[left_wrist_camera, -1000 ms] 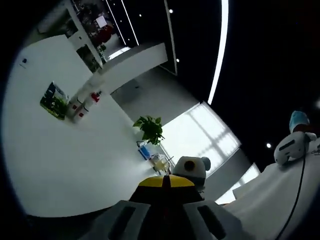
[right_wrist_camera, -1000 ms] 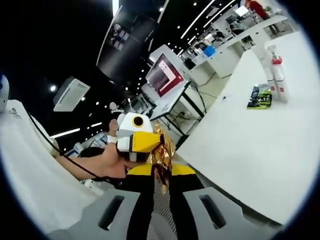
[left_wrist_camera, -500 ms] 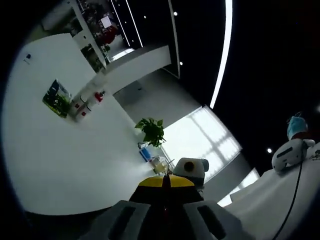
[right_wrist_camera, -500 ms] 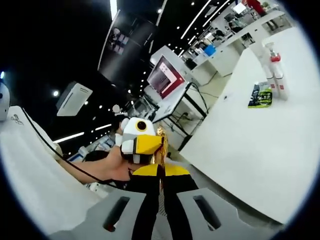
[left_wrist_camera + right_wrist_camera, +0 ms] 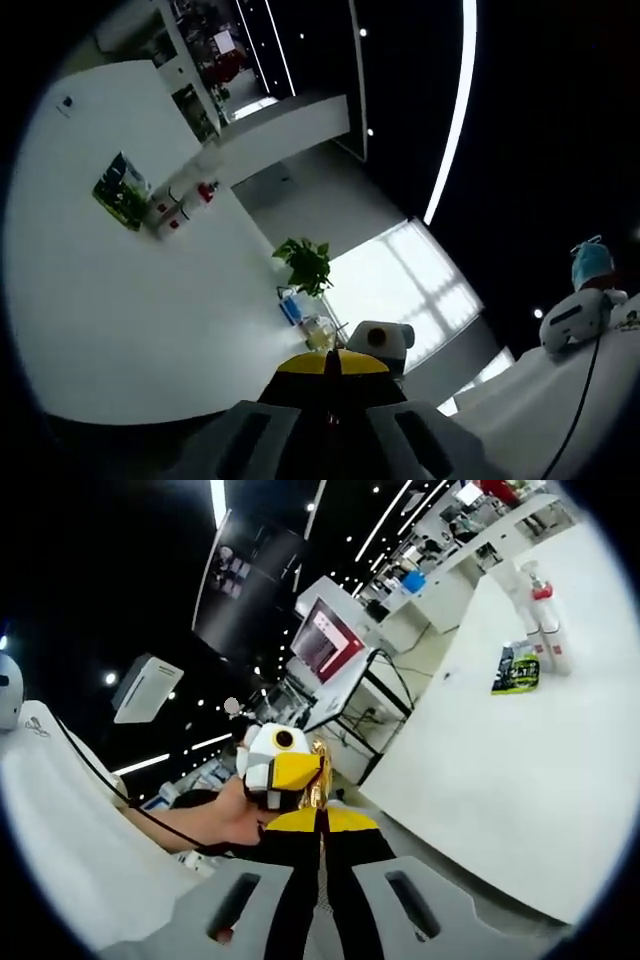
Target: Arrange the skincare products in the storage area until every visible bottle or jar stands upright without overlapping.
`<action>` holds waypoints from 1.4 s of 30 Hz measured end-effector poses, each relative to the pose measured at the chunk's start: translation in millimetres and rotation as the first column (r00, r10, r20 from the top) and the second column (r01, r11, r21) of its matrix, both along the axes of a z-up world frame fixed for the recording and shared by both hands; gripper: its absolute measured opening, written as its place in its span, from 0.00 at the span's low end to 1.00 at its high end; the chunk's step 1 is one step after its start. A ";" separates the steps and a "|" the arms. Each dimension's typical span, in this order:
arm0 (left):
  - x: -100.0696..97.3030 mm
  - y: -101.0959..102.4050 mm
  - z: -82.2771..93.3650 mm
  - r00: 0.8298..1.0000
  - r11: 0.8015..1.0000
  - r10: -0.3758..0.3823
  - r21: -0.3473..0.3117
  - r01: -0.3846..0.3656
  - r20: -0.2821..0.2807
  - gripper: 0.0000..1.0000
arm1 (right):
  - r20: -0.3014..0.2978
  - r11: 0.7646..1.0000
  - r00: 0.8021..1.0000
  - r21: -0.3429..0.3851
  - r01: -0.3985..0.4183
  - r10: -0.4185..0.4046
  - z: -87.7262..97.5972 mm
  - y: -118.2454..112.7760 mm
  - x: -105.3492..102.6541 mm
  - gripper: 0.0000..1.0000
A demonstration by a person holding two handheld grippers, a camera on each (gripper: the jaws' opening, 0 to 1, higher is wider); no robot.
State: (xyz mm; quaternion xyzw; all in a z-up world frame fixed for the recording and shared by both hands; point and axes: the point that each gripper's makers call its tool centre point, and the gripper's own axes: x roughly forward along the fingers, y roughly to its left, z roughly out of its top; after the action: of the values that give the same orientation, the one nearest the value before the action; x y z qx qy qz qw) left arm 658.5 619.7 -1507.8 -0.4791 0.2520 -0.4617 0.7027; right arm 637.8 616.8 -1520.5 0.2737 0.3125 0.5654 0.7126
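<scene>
Two white pump bottles with red caps [image 5: 541,630] stand far off on a white table [image 5: 500,780], and a green packet [image 5: 515,669] lies beside them. The left gripper view has the same bottles [image 5: 178,205] and green packet [image 5: 120,189] on the table [image 5: 120,310]. My right gripper [image 5: 318,818] is held in the air well short of the table, jaws shut on a crinkled gold foil piece [image 5: 318,768]. A hand holds my left gripper [image 5: 276,765] just beyond it. My left gripper [image 5: 330,364] has its jaws pressed together, and the right gripper [image 5: 381,340] sits close behind them.
A potted plant [image 5: 305,262], a blue item and a glass jar [image 5: 318,328] stand at the table's far end. A monitor on a stand [image 5: 325,640] and cluttered desks are behind the table. A white sleeve [image 5: 70,820] lies at the left.
My right gripper's jaws closed from open onto the gold foil. Both views shifted a little with the hands; the bottles and packet stayed put on the table.
</scene>
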 end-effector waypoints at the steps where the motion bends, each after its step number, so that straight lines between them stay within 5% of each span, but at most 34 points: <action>1: 0.3 -0.5 -0.8 1.000 1.000 -0.004 0.003 0.004 -0.004 0.00 | 0.003 1.000 1.000 -0.006 0.001 -0.001 -0.9 -0.4 0.4 0.00; 17: -2.0 -7.6 2.1 0.998 0.999 -0.018 -0.029 0.017 -0.052 0.03 | -0.066 0.999 0.997 0.028 0.034 -0.032 1.6 -6.4 7.5 0.00; 26: -5.6 -0.6 10.6 0.999 0.999 -0.042 -0.029 0.043 0.012 0.00 | -0.084 0.997 0.996 0.074 0.020 -0.014 7.8 -1.7 6.8 0.00; 36: -7.1 2.7 8.0 0.998 0.997 -0.068 -0.035 0.068 0.003 0.00 | -0.100 0.989 0.994 0.137 0.054 -0.041 16.9 -4.5 14.2 0.01; 42: -7.4 -2.6 -0.3 0.996 0.996 -0.084 -0.016 0.083 -0.027 0.02 | -0.119 0.992 0.991 0.109 0.070 -0.057 12.0 -8.0 16.8 0.00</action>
State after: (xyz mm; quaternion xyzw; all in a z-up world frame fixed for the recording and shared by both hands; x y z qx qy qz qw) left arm 651.0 617.0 -1508.1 -0.4797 0.2781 -0.4858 0.6757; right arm 654.6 608.8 -1508.5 0.3554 0.3120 0.5425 0.6943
